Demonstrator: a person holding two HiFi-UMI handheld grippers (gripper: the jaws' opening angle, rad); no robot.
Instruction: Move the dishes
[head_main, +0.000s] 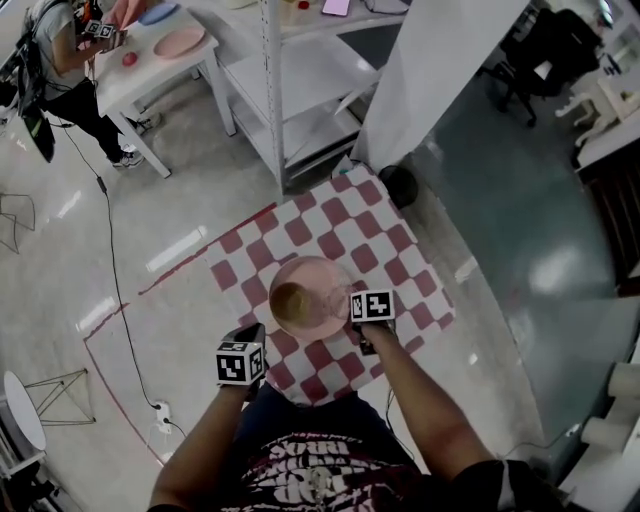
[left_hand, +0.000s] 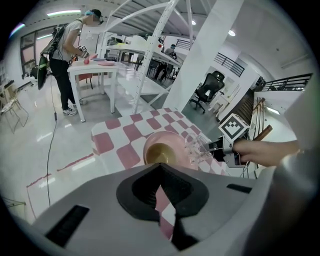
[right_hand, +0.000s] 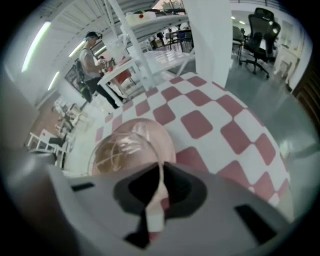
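A pink plate lies on the red-and-white checked table, with a brown bowl on its left half. My right gripper is at the plate's right rim, shut on the rim of a clear glass bowl that it holds just above the plate. In the right gripper view the glass bowl covers the brown bowl, and its edge runs down between the jaws. My left gripper hangs at the table's near-left edge, jaws shut with nothing in them, short of the plate.
A person works at a white table far left, which holds a pink plate and a blue one. A white shelving rack, a white pillar and a black round object stand beyond the checked table.
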